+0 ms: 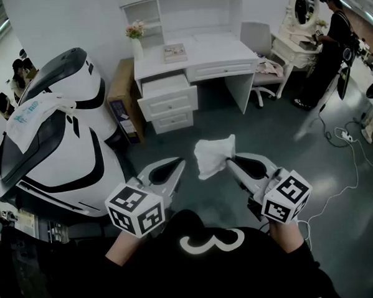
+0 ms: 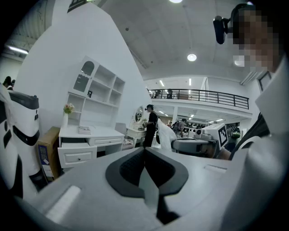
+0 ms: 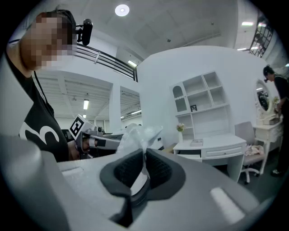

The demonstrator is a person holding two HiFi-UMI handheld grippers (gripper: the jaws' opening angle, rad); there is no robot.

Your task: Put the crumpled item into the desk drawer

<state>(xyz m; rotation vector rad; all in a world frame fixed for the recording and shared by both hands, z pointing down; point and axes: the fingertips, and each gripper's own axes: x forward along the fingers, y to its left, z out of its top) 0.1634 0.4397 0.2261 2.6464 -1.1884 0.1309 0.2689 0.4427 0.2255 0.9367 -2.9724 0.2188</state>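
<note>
The crumpled white item (image 1: 213, 155) hangs over the grey floor, pinched at its edge by my right gripper (image 1: 229, 162), which is shut on it. In the right gripper view the crumpled item (image 3: 138, 134) bulges above the closed pads of that gripper (image 3: 145, 156). My left gripper (image 1: 179, 162) is beside it to the left, shut and empty; its jaws (image 2: 144, 151) meet with nothing between them. The white desk (image 1: 194, 56) stands ahead across the floor, its top left drawer (image 1: 164, 86) pulled out. From the left gripper view the item (image 2: 166, 134) shows to the right.
A large white and black machine (image 1: 55, 139) fills the left side. A cardboard box (image 1: 123, 97) leans by the desk. A chair (image 1: 260, 45) and a vanity table (image 1: 296, 43) with a person (image 1: 330, 41) are at the right. Cables (image 1: 345, 137) lie on the floor.
</note>
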